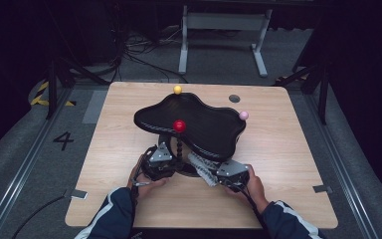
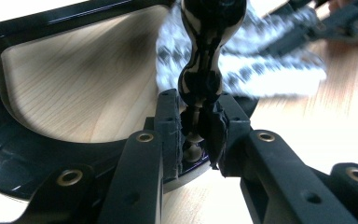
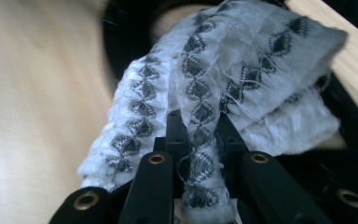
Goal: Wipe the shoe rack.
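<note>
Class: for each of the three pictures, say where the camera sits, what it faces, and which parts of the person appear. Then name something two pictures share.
High view: above the person's side, facing forward and down on the table; both forearms, left tongs, right tongs.
Left gripper view: on the left tongs, facing the black post they clamp.
Right gripper view: on the right tongs, facing the cloth they pinch.
Shared: the cloth appears in both gripper views.

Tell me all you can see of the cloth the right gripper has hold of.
The cloth is white, textured fabric with rows of dark grey diamond motifs, frayed threads at its edges. It is bunched into folds, one fold pinched between the closed jaws of the right gripper. In the high view it lies low by the stand's black base, under the black tray, above the wooden table.
</note>
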Demonstrator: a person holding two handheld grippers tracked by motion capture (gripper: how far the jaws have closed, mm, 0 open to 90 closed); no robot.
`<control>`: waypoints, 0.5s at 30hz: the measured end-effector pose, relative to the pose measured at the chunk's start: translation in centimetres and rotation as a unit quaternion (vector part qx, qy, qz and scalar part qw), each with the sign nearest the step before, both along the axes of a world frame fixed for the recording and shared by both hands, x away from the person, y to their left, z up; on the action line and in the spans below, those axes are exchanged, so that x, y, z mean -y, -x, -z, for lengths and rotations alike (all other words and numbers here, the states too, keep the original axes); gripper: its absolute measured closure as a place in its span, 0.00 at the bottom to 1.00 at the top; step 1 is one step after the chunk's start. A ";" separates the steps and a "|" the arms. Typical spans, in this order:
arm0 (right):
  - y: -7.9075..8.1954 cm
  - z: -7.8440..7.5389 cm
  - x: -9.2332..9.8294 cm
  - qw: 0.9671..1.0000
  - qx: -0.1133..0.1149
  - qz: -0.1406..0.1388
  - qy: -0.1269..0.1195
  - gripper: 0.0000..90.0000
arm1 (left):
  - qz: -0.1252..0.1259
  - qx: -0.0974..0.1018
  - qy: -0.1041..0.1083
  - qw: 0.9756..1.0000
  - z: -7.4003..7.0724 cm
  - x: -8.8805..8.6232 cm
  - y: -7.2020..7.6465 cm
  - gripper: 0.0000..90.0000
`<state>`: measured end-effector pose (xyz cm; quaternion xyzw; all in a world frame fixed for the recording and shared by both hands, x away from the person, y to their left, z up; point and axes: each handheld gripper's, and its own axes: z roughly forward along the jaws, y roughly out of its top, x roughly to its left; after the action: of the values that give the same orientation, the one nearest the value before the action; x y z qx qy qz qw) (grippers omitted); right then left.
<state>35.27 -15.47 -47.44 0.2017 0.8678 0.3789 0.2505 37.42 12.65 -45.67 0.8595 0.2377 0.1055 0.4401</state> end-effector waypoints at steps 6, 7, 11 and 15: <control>-2.1 0.2 2.5 0.999 0.006 0.042 -0.006 0.89 | 0.003 -0.005 0.006 1.000 0.1 0.0 -0.1 0.83; -2.1 0.2 2.5 0.999 0.006 0.042 -0.006 0.89 | 0.003 -0.005 0.006 1.000 0.1 0.0 -0.1 0.83; -3.5 0.2 3.9 0.998 0.002 0.064 -0.011 0.89 | 0.007 -0.006 0.004 1.000 0.0 -0.1 -0.2 0.83; -4.6 0.4 5.2 0.996 0.008 0.087 -0.015 0.89 | 0.007 -0.007 0.004 1.000 0.0 -0.2 -0.2 0.83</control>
<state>39.89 -20.68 -47.83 0.2774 0.8392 0.3700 0.2863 37.61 12.82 -45.71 0.8602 0.2350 0.0955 0.4423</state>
